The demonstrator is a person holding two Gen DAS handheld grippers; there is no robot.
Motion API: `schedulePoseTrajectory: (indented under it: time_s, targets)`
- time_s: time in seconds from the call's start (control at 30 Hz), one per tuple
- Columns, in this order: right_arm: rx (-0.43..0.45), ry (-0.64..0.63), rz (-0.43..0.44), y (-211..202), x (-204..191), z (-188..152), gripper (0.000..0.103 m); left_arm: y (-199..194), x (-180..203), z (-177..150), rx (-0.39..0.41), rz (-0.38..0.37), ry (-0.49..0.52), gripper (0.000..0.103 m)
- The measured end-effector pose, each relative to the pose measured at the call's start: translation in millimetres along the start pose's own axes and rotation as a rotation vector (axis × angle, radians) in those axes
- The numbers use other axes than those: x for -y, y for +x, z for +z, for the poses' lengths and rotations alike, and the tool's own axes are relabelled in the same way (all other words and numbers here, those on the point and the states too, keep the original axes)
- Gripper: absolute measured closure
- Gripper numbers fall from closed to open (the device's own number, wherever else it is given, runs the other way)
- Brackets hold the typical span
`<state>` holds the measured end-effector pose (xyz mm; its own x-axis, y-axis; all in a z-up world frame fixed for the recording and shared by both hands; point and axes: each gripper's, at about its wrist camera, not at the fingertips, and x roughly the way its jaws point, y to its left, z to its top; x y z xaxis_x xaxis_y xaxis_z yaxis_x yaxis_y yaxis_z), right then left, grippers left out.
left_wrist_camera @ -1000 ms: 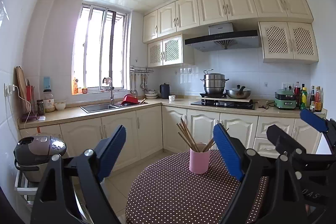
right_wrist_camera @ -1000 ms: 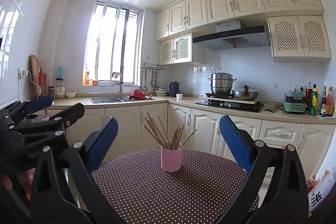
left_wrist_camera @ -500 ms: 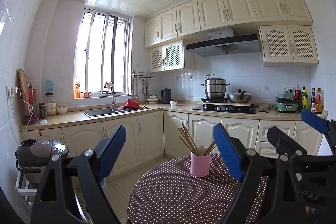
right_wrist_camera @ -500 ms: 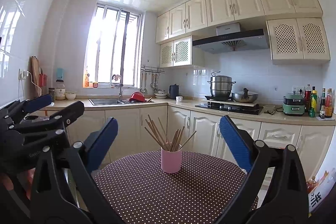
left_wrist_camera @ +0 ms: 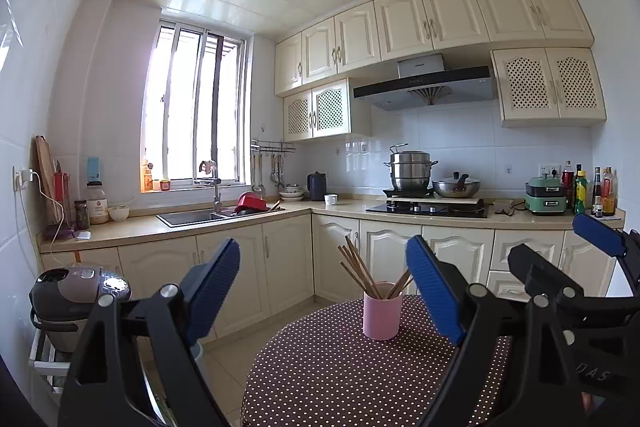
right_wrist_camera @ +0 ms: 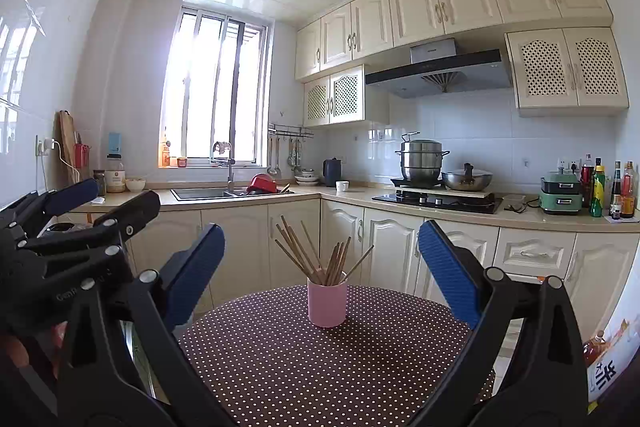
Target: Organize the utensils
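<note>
Left wrist view: the left claw [left_wrist_camera: 322,291] hangs above the near edge of the dotted counter [left_wrist_camera: 340,367], its blue pads spread wide with nothing between them. Ahead, between the pads, stands a pink cup [left_wrist_camera: 382,311] on the counter, with the chopsticks [left_wrist_camera: 356,267] upright in it, fanned out and leaning to both sides. The right claw [left_wrist_camera: 560,247] shows at the right edge, also spread and empty.

Right wrist view: the right claw [right_wrist_camera: 320,267] is released too, held back from the cup [right_wrist_camera: 327,301], which sits near the middle of the counter [right_wrist_camera: 280,359]. The chopsticks [right_wrist_camera: 320,255] all stand inside it; none lies loose on the cloth that I can see. The left claw [right_wrist_camera: 92,199] comes in from the left, apart from the cup, jaws open.

Judgement: the utensils are gathered in the cup, as the task would want them. This fits two stages: chopsticks placed in the cup and both claws drawn clear, or a cup of chopsticks waiting to be sorted or moved elsewhere. The pictures do not settle which. Any grasp here would call for a narrow pinch on thin, loose sticks that shift against each other, and the light cup could tip if nudged sideways.
</note>
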<state>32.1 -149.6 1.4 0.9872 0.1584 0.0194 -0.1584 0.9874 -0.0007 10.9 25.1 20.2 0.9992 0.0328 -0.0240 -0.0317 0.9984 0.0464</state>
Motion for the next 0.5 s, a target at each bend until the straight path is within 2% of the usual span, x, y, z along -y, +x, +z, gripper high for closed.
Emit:
schedulePoseTrajectory:
  time_s: [0.5]
  targets:
    - [-0.006,0.006,-0.001,1.1,0.7,-3.4,0.007,2.7,2.8,0.1,0.006,0.014,0.011,0.019]
